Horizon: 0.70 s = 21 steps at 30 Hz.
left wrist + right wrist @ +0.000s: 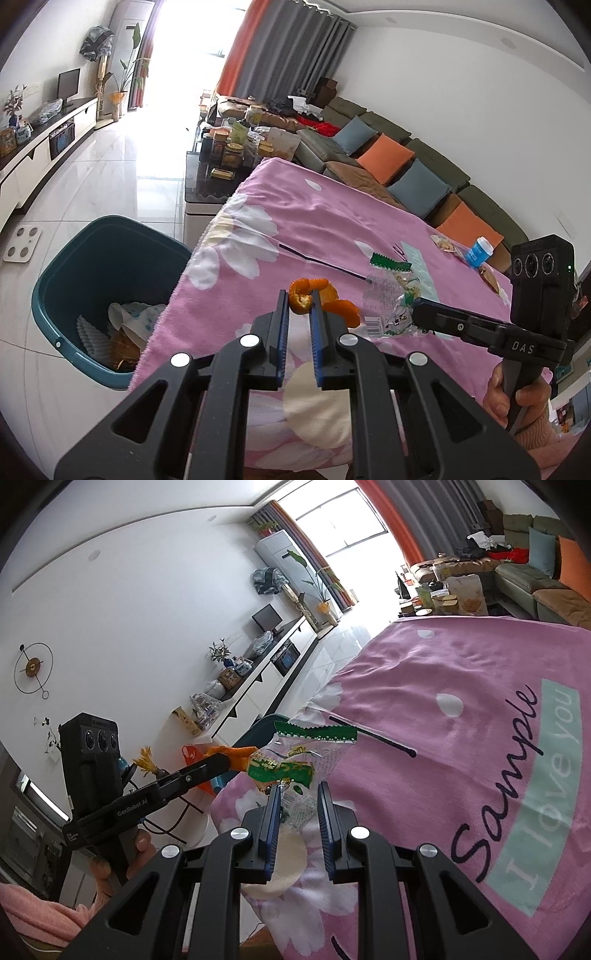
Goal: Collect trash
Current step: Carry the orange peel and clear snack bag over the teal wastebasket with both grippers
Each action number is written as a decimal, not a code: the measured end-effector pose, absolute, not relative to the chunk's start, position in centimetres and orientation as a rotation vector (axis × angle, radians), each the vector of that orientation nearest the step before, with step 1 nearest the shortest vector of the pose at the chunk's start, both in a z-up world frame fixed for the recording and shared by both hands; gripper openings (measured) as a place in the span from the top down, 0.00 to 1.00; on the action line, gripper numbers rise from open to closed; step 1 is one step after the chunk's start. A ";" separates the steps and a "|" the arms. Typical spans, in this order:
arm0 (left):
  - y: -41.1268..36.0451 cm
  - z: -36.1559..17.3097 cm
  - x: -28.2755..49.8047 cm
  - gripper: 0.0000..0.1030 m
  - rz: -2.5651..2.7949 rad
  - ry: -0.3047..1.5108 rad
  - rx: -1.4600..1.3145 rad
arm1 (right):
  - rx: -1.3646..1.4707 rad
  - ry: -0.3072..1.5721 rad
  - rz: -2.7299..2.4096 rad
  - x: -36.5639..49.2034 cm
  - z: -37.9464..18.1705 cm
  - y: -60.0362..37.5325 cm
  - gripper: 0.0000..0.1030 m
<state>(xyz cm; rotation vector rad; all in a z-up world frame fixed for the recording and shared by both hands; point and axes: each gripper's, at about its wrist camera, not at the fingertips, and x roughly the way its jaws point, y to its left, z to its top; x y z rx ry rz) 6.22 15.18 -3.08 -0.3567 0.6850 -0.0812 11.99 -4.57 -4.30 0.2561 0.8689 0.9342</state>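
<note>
My left gripper [300,297] is shut on a curled orange peel [332,299] just above the pink flowered cloth [332,206]. In the right wrist view the left gripper [223,762] reaches in from the left with the peel [240,755] at its tip. My right gripper [299,795] is shut on a crumpled clear wrapper with green print [291,766], lifted off the cloth. From the left wrist view, the right gripper [419,310] holds the wrapper [388,306] right beside the peel. A teal bin [74,266] stands on the floor at the table's left edge, with paper and wrappers inside.
A small bottle with a blue label [478,253] and snack packets [447,245] lie at the far right of the cloth. Behind the table are a low table crowded with jars [232,147] and a sofa with cushions [384,155]. A scale [23,243] lies on the tiled floor.
</note>
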 end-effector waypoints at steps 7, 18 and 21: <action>16.0 -3.0 6.0 0.89 -0.063 0.679 -0.367 | 0.249 0.872 0.948 12.1 -4.3 -3.6 0.82; 16.8 -2.9 5.9 0.89 -0.048 0.673 -0.373 | 0.242 0.879 0.965 12.3 -4.5 -2.9 0.82; 17.0 -2.9 5.8 0.89 -0.042 0.671 -0.377 | 0.236 0.880 0.969 12.2 -4.4 -2.5 0.82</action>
